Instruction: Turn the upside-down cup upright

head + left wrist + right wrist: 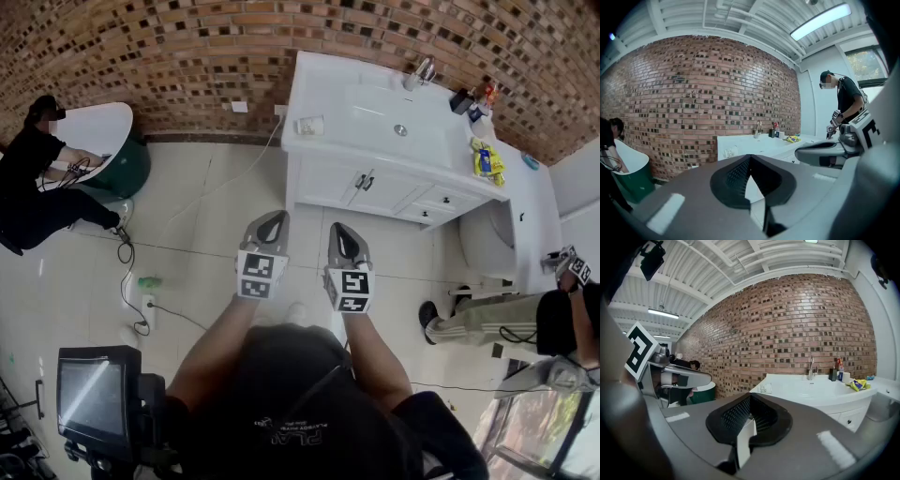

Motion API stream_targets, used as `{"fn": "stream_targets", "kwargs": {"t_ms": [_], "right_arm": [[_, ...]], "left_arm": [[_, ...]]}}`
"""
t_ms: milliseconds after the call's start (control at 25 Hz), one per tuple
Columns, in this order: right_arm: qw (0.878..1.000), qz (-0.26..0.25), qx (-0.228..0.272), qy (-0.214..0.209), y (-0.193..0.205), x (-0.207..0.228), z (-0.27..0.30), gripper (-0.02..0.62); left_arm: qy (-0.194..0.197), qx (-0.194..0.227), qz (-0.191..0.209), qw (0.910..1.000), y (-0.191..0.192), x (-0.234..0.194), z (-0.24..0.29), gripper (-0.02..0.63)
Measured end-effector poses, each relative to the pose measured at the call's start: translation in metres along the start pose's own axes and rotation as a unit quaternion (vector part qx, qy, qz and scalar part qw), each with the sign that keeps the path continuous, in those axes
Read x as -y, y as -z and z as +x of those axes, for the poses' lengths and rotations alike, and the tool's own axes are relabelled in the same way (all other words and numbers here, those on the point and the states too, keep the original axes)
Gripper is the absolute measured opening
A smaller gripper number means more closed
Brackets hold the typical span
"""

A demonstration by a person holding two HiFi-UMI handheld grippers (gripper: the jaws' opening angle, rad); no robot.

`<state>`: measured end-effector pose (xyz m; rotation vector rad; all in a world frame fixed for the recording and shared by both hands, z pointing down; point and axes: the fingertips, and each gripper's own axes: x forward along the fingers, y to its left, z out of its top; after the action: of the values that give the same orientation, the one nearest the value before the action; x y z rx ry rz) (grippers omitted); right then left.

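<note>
A small pale cup (309,125) rests at the left front corner of the white vanity counter (366,122); at this distance I cannot tell whether it stands inverted or lies over. It is also small in the left gripper view, cup (731,151), and in the right gripper view, cup (765,388). My left gripper (272,228) and right gripper (343,240) are held side by side over the tiled floor, well short of the vanity. Both point toward it. The left gripper (749,159) is shut with nothing in it, and so is the right gripper (750,399).
A faucet (424,70), bottles (473,98) and a yellow packet (487,159) occupy the counter's right side. A toilet (487,239) and a person (525,319) are at the right. Another person (37,178) sits by a white tub at left. A cable and power strip (145,309) lie on the floor.
</note>
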<state>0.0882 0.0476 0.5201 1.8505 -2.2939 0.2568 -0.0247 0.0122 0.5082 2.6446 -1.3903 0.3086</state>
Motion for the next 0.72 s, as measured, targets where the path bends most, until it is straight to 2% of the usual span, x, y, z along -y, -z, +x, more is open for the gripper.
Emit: {"fn": "stream_targets", "kwargs": {"t_ms": [80,280,720], "right_arm": [[1.0,0.004,-0.014,0.0,0.003,0.005,0.0,0.014],[1.0,0.011,0.006,-0.004,-0.003,0.02,0.008,0.014],[1.0,0.012,0.001,-0.019,-0.007,0.03,0.024,0.014]], "left_arm": [[0.002,-0.005,0.004,1.0,0.0,0.003,0.004,-0.003],[-0.001,-0.011,0.01,0.9999,-0.005,0.007,0.016,-0.003],[-0.015,-0.011,0.009,0.9998,-0.012,0.004,0.03,-0.003]]}}
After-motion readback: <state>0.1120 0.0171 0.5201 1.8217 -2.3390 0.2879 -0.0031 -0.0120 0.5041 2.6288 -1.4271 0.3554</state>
